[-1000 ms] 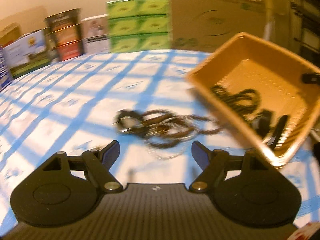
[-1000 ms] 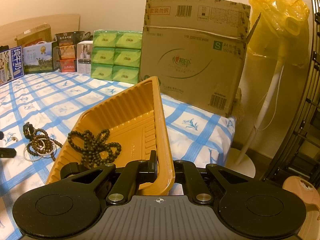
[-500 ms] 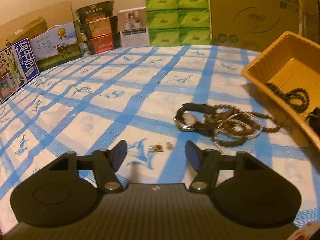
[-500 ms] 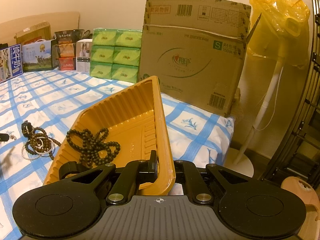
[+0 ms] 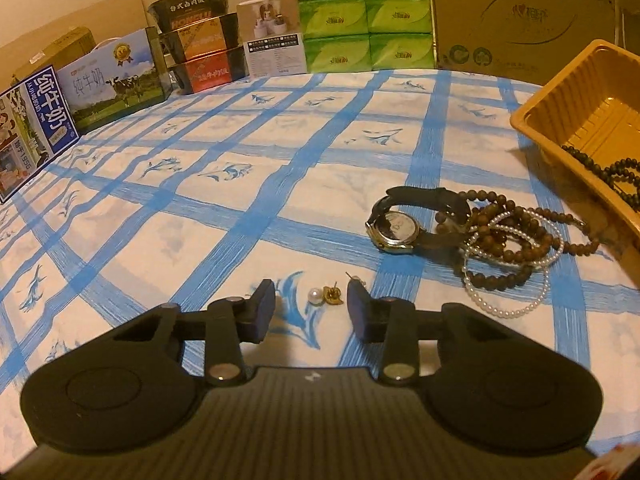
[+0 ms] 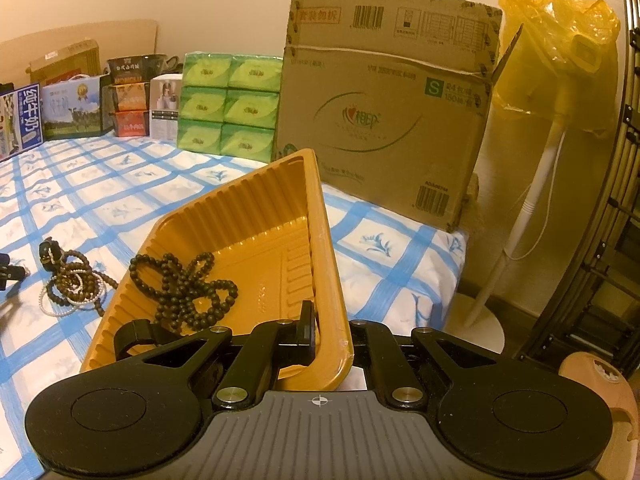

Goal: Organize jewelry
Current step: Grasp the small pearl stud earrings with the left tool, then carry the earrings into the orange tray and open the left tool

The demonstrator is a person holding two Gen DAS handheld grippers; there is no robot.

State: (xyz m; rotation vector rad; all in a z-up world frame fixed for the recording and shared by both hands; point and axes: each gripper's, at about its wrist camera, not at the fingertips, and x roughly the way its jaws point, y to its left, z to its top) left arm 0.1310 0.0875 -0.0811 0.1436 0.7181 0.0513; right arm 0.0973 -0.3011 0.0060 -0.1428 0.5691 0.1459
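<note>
Two earrings now sit between the left claw's narrowed fingers.

The cloth is white with a blue check and small blue sprigs. The tray is ochre yellow, holding dark brown beads. Near the tray's edge lie brown beads, white pearls and a black-strapped watch. The packs are green.

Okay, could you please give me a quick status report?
Left gripper open, straddling pearl earring. Right gripper shut on tray rim. Nothing in the way.
</note>
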